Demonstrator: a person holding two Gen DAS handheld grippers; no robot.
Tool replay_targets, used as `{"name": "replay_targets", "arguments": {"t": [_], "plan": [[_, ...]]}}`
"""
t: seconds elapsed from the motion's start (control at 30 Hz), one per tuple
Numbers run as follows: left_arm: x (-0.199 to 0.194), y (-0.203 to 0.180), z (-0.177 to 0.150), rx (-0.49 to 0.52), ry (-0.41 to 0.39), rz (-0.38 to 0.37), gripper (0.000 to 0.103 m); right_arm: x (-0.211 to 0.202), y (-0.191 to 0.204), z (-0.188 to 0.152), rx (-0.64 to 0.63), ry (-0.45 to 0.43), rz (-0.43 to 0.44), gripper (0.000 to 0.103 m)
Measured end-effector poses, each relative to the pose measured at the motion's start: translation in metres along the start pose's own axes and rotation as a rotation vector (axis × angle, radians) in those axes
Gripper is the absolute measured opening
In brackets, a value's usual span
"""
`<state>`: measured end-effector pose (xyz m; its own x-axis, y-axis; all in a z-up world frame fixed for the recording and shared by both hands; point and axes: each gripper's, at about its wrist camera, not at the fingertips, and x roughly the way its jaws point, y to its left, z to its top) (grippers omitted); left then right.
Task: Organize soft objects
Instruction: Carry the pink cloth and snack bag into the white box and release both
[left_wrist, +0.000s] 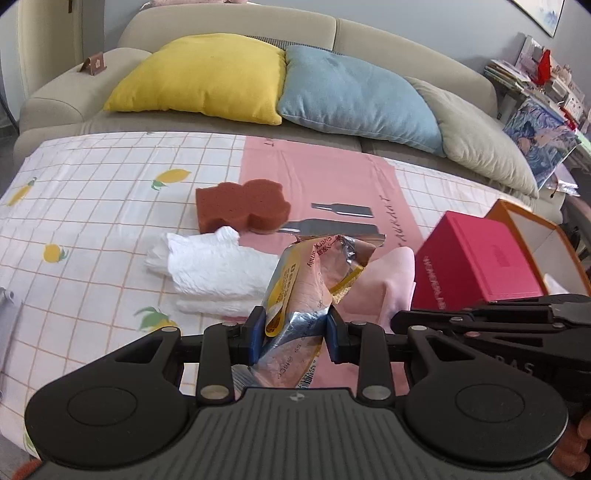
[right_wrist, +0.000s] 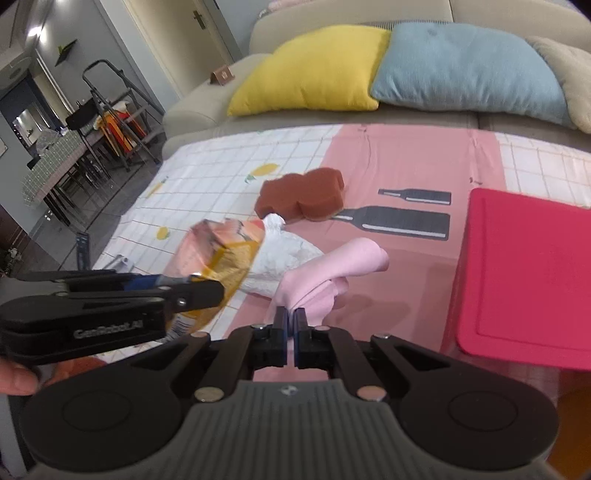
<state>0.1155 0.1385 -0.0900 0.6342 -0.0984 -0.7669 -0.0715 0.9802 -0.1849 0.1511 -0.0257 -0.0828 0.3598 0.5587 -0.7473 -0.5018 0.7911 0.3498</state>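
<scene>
Here the snack packet (left_wrist: 306, 295) stands lengthwise, pinched by the left hand-held gripper (left_wrist: 295, 332).

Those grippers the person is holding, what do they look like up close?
Both are matte black plastic linkages on a ribbed grey body with round black discs either side and silver pivot pins. The left gripper has blue finger pads; its side reads "GenRobot.AI". The right gripper looks alike. No cables show.

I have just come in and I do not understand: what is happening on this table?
A person is sorting soft things with two handheld grippers. The left gripper is shut on a crumpled snack bag; the right gripper pinches a pink cloth. A brown sponge and white cloth lie untouched beside a red box.
</scene>
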Motion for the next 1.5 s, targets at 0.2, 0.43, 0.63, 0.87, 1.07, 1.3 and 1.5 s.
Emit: {"name": "replay_targets", "arguments": {"t": [0.2, 0.43, 0.63, 0.87, 1.07, 1.3, 1.5], "plan": [[-0.025, -0.028, -0.006, 0.027, -0.043, -0.044, 0.037, -0.052, 0.006, -0.017, -0.074, -0.091, -0.023, 0.0], [-0.046, -0.063, -0.011, 0.068, -0.069, -0.099, 0.037, -0.105, -0.011, -0.035, -0.066, -0.201, -0.075, 0.0], [-0.059, -0.093, -0.008, 0.089, -0.09, -0.168, 0.037, -0.14, -0.029, -0.046, -0.051, -0.267, -0.124, 0.0], [-0.064, -0.141, 0.004, 0.157, -0.102, -0.276, 0.037, -0.176, -0.053, -0.063, -0.033, -0.329, -0.201, 0.0], [-0.049, -0.187, 0.023, 0.21, -0.077, -0.386, 0.037, -0.2, -0.084, -0.072, -0.019, -0.365, -0.284, 0.0], [-0.016, -0.248, 0.049, 0.312, -0.055, -0.451, 0.037, -0.212, -0.133, -0.067, -0.016, -0.348, -0.399, 0.0], [0.027, -0.291, 0.058, 0.456, -0.003, -0.429, 0.037, -0.207, -0.18, -0.058, 0.03, -0.32, -0.432, 0.0]]}}
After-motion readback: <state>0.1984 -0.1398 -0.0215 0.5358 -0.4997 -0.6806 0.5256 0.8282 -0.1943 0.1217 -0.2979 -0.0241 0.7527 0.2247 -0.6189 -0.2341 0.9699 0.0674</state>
